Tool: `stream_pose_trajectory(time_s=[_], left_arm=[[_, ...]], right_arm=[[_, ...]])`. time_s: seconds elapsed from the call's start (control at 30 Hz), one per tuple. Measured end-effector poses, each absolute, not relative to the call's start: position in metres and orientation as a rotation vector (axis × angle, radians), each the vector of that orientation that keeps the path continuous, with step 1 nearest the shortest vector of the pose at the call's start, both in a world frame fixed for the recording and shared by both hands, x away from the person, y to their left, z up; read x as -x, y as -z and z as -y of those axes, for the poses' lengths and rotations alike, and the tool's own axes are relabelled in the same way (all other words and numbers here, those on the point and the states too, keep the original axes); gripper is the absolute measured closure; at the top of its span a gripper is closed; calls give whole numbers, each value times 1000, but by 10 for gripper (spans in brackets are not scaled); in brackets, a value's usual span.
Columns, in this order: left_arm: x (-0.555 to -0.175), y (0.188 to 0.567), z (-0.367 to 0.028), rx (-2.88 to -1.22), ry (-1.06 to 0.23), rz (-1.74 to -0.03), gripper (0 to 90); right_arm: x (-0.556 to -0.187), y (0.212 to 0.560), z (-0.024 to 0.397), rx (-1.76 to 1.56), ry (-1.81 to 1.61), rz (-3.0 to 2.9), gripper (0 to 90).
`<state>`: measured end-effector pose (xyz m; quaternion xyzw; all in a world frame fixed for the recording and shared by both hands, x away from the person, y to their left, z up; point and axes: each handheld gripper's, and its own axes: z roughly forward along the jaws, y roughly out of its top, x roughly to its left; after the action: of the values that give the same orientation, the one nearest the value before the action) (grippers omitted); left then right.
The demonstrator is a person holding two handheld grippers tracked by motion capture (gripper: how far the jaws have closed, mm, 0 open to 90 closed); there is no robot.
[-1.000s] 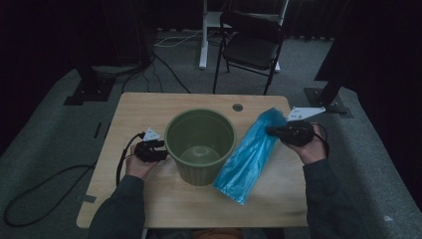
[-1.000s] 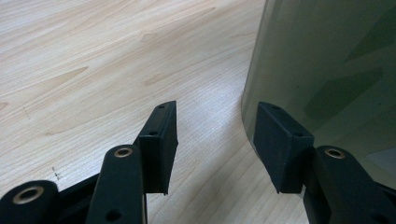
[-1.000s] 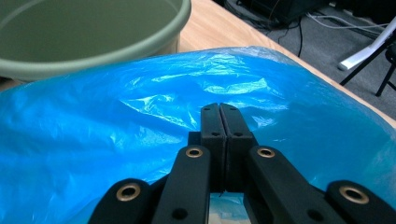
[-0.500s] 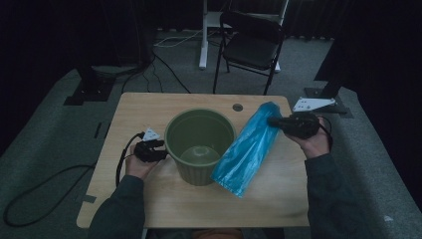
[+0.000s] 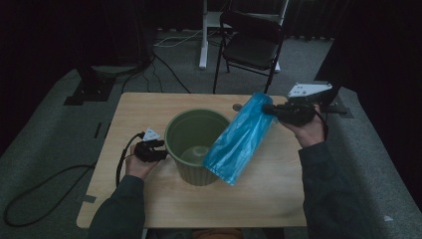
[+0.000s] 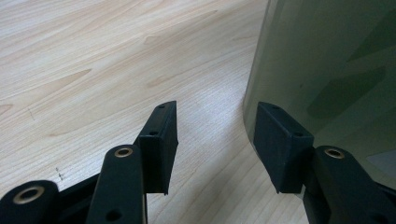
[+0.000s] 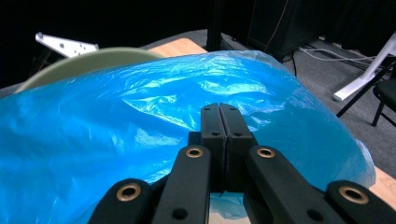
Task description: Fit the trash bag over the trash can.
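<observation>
Sleeves come in from the bottom edge of the high view, cut off at the forearms, and the room past the desk is so dark that most of it is hard to make out. No labels or writing I can read anywhere.

Left hand-held gripper sits on the desk right against the bin. From the left gripper view its jaws are spread, one pad touching the bin's green wall or very close to it, the other over bare wood with nothing pinched between them. That view cuts off most of the bin, so you just get a curved olive-green wall.

Bin itself is a round ribbed green pail standing upright mid-desk.

Right hand-held gripper is up off the desk at the far right, jaws pressed together on the top edge of the bag. The bag is thin crinkly bright-blue plastic, hanging slanted from the grip down toward the near side, its lower end over the bin's rim and hiding part of it. In the right gripper view the bag blocks nearly everything behind it.

Further back there's a black folding chair on the grey floor, plus some cables.
</observation>
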<state>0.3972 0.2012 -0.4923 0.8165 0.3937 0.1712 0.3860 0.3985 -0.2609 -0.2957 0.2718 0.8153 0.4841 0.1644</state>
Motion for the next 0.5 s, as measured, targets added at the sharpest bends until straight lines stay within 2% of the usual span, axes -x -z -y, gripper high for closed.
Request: stream_pose_trajectory(time_s=[0.5], left_arm=[[-397, 492, -202, -2077, -435, -998, 498]], right_arm=[[-416, 283, 226, -827, -1354, -2240, 899]])
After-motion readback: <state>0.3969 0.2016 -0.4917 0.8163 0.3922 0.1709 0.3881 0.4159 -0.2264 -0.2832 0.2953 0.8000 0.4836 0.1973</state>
